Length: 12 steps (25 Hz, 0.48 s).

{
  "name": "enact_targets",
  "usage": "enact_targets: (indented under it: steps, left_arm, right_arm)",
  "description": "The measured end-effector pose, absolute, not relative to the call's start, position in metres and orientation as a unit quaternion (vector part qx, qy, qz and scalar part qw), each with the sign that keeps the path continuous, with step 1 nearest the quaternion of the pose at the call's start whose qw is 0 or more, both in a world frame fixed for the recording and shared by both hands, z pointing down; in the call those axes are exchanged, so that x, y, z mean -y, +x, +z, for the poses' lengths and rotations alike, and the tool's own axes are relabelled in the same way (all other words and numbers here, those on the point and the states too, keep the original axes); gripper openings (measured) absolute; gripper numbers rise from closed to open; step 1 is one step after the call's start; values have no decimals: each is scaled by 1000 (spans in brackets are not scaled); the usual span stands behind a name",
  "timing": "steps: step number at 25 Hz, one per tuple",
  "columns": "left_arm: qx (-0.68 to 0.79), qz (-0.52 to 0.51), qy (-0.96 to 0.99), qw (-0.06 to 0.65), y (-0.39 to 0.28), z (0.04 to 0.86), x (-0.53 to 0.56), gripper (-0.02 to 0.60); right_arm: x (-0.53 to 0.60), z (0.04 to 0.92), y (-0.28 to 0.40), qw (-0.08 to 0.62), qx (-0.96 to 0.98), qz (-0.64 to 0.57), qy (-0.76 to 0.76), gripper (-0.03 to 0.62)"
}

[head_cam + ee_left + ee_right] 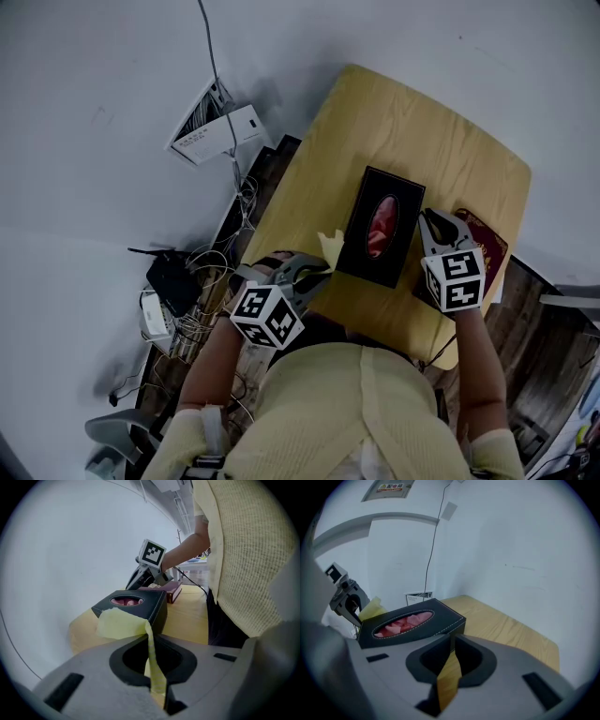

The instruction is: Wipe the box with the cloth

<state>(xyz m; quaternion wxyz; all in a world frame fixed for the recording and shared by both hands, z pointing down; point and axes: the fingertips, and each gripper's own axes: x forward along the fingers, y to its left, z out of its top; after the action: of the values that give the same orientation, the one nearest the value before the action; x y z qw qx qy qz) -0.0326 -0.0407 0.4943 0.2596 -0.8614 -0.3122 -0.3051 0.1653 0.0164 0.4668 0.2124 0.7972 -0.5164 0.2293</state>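
The left gripper [149, 639] has its fingers clamped on the yellow cloth [119, 623], just beside the black box [380, 227] on the counter [422, 131]. The right gripper [450, 641], fingers together and empty, should steady the box's other side while the cloth drags flat across it.

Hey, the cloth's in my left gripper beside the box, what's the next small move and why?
Probably ease the left gripper forward until the yellow cloth lies on top of the black box. The cloth is pinched in its jaws beside the box's corner, not yet on top, and the right gripper, shut and empty, sits at the other side.
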Motion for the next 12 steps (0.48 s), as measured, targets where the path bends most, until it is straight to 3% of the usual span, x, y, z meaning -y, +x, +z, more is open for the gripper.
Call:
enact_targets:
  steps: [12]
  left_arm:
    - [305, -296, -878, 219, -36, 488, 52, 29]
  right_arm:
    - [-21, 462, 165, 199, 504, 235, 807, 51]
